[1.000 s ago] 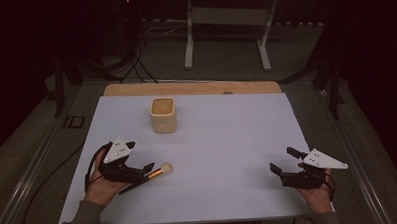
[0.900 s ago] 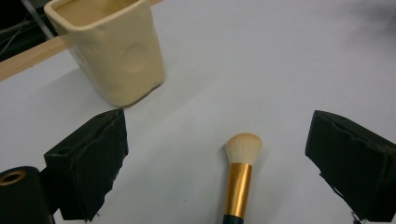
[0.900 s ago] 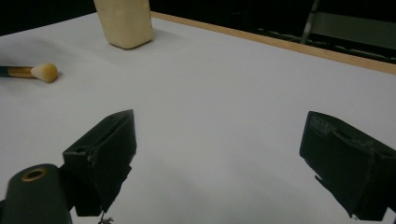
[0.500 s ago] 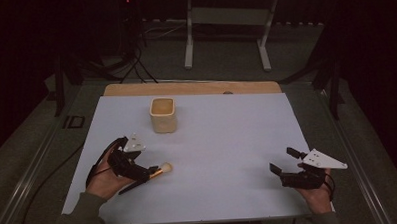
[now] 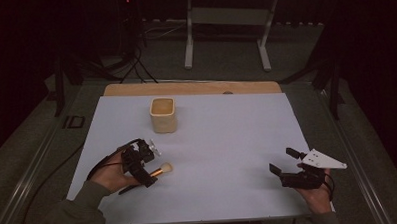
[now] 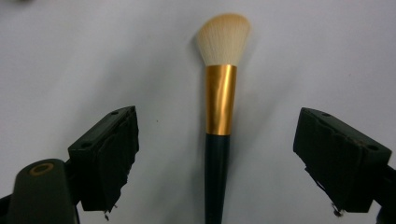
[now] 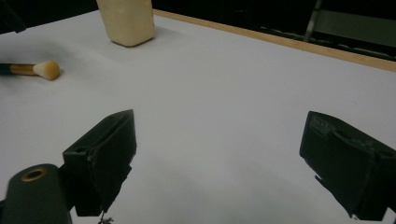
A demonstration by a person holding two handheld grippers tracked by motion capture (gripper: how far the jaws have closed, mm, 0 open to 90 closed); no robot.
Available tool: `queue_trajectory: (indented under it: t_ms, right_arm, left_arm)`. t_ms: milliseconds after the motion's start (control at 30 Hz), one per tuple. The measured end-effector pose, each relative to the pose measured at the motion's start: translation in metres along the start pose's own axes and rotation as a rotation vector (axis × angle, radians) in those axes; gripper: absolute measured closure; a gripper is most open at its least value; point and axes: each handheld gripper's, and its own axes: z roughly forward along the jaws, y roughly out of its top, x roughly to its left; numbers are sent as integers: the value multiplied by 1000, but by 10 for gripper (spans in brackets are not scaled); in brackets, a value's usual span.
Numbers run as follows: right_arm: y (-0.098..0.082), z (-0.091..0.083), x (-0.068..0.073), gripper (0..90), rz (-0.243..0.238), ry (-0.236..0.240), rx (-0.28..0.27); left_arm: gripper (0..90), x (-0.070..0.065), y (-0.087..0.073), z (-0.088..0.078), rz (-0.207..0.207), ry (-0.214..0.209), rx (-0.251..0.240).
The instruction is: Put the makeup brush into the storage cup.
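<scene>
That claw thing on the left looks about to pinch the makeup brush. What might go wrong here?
1. The left gripper straddles the brush, its jaws just closing but not yet touching; the thin round handle could roll or slip out of the pinch.
2. The jaws line up with the dark handle just below the gold band, well toward the bristle end, so the long tail might sag once lifted.
3. The cup stands nearby; a careless swing could knock it.

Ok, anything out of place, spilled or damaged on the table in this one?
Nothing stands out. The makeup brush lies flat and intact on the white table between the open jaws of the left gripper, and the beige cup stands upright, nothing spilled.
</scene>
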Motion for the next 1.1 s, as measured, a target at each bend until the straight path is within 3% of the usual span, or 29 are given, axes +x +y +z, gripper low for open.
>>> queue_trajectory:
  t_ms: [333, 767, 1100]
  right_arm:
    - [0, 0, 0, 107, -3, 3, 4]
    - [0, 0, 0, 108, -4, 7, 5]
    - [0, 1, 1, 108, -5, 10, 7]
  left_arm:
    - [159, 1, -2, 5, -1, -8, 18]
    - [162, 3, -5, 26, -23, -16, 65]
    - [190, 3, 0, 33, -13, -29, 87]
